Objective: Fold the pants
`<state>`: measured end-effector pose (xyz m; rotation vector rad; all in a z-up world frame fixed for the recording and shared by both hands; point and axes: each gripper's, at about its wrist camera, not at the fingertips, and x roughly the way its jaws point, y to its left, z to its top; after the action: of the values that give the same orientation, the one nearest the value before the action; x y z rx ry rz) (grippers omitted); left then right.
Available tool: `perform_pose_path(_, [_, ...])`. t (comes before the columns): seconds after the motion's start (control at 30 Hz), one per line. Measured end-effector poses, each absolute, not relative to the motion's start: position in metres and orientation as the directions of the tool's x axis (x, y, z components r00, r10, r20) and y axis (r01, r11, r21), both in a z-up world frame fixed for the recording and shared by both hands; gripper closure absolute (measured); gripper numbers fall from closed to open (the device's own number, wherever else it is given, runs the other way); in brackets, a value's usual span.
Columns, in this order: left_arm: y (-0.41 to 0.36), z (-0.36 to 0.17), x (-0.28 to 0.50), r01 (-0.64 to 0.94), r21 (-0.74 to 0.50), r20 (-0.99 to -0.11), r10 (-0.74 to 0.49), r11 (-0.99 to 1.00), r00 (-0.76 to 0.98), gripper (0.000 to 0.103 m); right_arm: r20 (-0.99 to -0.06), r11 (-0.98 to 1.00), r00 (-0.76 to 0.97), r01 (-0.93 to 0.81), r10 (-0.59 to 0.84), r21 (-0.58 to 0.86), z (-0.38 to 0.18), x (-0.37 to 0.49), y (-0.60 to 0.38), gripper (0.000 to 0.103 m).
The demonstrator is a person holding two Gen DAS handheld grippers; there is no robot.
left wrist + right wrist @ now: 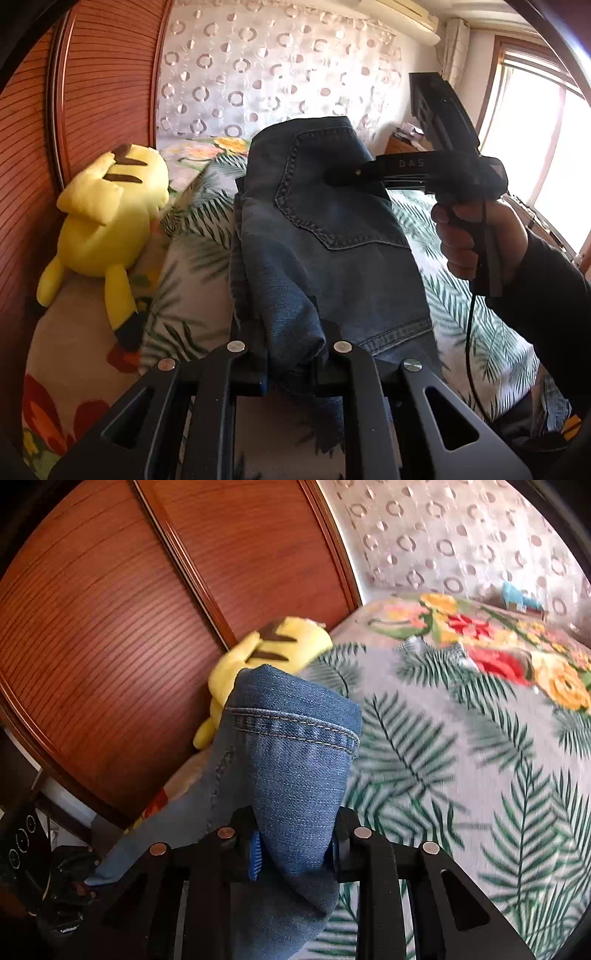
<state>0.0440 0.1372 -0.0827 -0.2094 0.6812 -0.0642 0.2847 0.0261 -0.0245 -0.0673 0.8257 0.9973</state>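
Pants [325, 236] held up over the bed [480, 325], one bunch of denim in each gripper.

From the left wrist we see the left gripper [295, 350] with its jaws clenched on a rolled fold of the blue jeans, whose back pocket faces us as the cloth drapes away over the palm-leaf bedspread; the right gripper [343, 177] reaches in from the right, its tip against the denim near the pocket (its jaws are hidden there), carried by a hand [469, 236] in a dark sleeve, and a yellow plush toy [110, 221] lies at the bed's edge by the wooden wardrobe [92, 92]. From the right wrist we see the right gripper [295, 849] clamped on a hemmed fold of the pants [288, 757], blue pads [255, 853] pressing the cloth, which stands above the jaws in front of the plush toy [273, 646].
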Motion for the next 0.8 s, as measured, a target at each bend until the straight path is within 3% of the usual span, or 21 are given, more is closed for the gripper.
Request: perform_pose_path(0.8, [0.204,-0.057,0.172,-0.031,-0.14,-0.623,-0.064,0.99,0.779,0.088,-0.596,0.575,0.322,-0.762,0.735,0.297,-0.028,0.414,0.109,0.076])
